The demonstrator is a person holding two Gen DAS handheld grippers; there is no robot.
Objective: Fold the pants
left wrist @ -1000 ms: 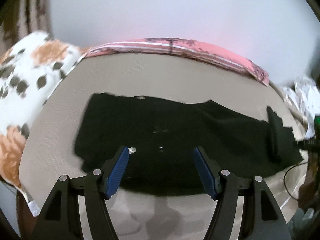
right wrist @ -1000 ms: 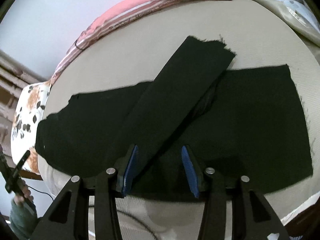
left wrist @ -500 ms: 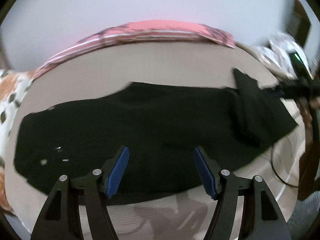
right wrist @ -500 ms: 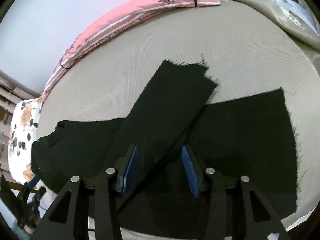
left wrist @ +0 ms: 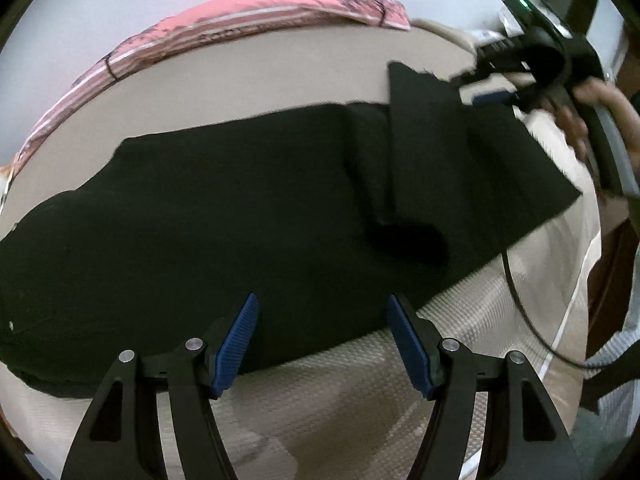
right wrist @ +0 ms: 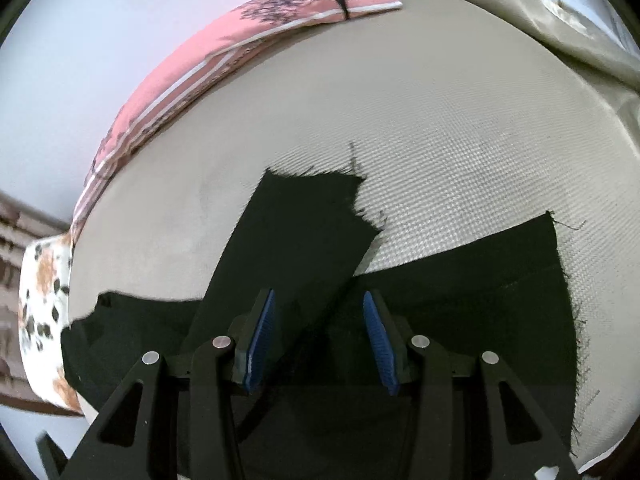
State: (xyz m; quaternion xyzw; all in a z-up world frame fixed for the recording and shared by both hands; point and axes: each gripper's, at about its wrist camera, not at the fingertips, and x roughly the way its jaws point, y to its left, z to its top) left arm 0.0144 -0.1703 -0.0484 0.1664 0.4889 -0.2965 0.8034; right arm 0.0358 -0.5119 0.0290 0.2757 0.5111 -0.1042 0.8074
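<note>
Both my feeds are evenly lit by soft, diffuse indoor light; I can't place its source. The fisheye bows everything hard, and black vignette fills the corners of each view. The black pants [left wrist: 224,216] swallow nearly all detail, reading as a flat dark mass with only faint fold edges. On my left wrist feed, the right gripper [left wrist: 490,96] and the hand holding it smear with motion blur, and a green indicator glows above it. The bed [right wrist: 420,112] shows crisp weave centrally on my right wrist feed, softening toward the rim. Faint shadows sit beneath the left gripper [left wrist: 322,342].
</note>
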